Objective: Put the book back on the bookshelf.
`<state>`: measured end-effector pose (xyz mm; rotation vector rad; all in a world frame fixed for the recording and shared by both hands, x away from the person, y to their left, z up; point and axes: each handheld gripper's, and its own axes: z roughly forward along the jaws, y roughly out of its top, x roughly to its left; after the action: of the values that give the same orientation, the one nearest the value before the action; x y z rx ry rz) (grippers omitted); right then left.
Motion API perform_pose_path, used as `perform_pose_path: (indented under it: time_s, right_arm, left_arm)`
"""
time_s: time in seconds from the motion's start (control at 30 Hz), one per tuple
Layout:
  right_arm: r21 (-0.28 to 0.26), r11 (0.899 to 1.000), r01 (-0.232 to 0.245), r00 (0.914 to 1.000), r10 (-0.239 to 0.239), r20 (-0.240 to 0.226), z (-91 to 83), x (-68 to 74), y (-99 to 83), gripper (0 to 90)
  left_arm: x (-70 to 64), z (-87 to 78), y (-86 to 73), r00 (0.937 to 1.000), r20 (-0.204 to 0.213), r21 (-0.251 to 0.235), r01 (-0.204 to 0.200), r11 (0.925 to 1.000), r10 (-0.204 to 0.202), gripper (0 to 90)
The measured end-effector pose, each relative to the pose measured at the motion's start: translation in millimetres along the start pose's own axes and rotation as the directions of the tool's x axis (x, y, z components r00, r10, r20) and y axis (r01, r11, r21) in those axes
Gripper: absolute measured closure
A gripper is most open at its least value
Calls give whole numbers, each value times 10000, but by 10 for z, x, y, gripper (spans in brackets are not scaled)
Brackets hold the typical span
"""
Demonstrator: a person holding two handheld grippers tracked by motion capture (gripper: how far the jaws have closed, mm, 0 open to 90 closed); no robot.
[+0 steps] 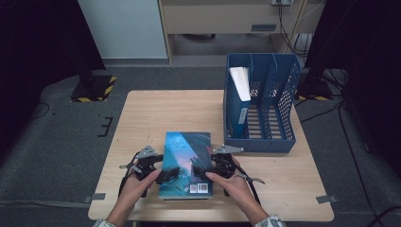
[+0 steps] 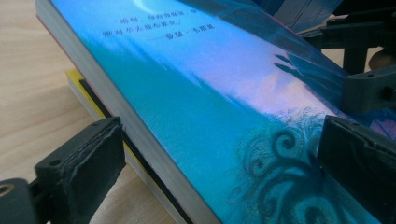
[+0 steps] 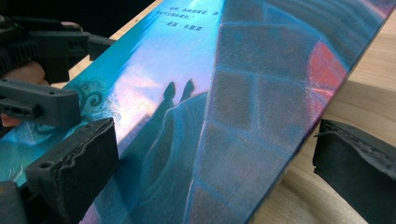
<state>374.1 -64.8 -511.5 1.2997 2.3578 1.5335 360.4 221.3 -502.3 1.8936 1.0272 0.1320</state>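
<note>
- On the floor sits the wooden table [image 1: 156,113], pale and wide, carrying everything in play.
- Over at the far right of it stands the blue file rack [image 1: 279,101], upright, its mesh dividers splitting it into compartments.
- Tucked in the rack's leftmost compartment is a blue-spined book [image 1: 241,90], standing on end and leaning against the left wall, white page edges facing up.
- Front and centre lies the teal book [image 1: 187,163], flat on its face near the table's near edge, barcode corner towards the person, just left of the rack and not touching it.
- From the left gripper view, a thin yellow-edged book [image 2: 86,95] peeks out beneath the teal one, with its edge stepping out on the table side.
- Now the hands: the left hand [image 1: 137,187] and right hand [image 1: 236,182] come in from below, one at each long side of the teal book.
- Left gripper [image 1: 163,172] is spread wide at the book's left edge, one jaw over the cover, the other down beside the page edges, and nothing clamped.
- Right gripper [image 1: 201,170] mirrors it at the right edge, jaws released, one above the cover and one out over the bare wood beside the spine.
</note>
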Motion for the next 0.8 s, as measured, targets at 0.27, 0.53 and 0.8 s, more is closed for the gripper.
perform_pose_path:
  time_s: [0.27,0.53,0.8]
  right_arm:
    - [96,9995,-285,9991,288,-319,75,-26,24,8]
    - [122,9995,297,9994,-299,155,36,40,98,64]
    - [24,9967,813,9947,-813,627,-21,94,201,181]
  left_arm:
    - [75,28,-21,9968,532,106,588,9982,-593,0]
    - [73,14,36,9978,498,279,424,9987,-437,23]
    - [105,-70,99,9961,193,38,861,9963,-862,181]
